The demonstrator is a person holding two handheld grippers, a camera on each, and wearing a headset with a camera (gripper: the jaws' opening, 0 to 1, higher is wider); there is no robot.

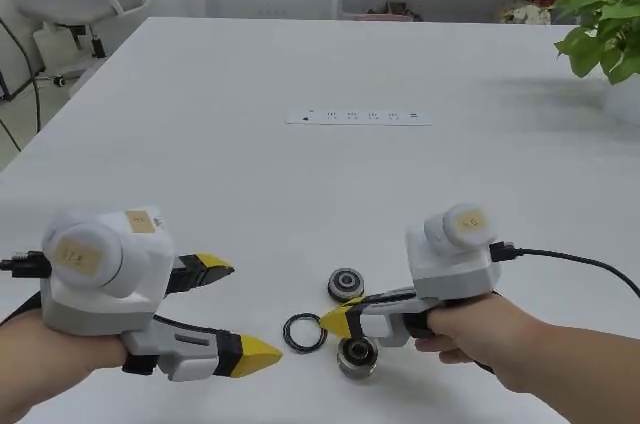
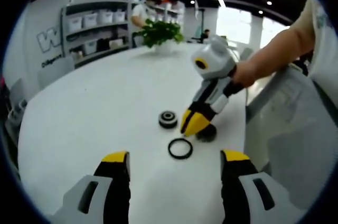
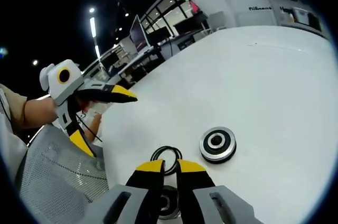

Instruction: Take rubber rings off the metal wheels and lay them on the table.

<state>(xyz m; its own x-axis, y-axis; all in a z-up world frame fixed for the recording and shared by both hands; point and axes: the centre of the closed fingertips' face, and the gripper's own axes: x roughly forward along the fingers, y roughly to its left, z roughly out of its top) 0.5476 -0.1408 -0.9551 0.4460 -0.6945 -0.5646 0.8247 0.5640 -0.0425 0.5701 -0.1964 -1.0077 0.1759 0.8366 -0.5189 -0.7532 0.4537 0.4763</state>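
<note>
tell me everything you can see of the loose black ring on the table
The ring is a thin black loop, rubber by its look, round and whole, off any wheel and lying flat on the white table. One wheel lies just beyond it, another beside it under the right gripper, whose tips come close to its edge; whether they touch it cannot be told.
</note>
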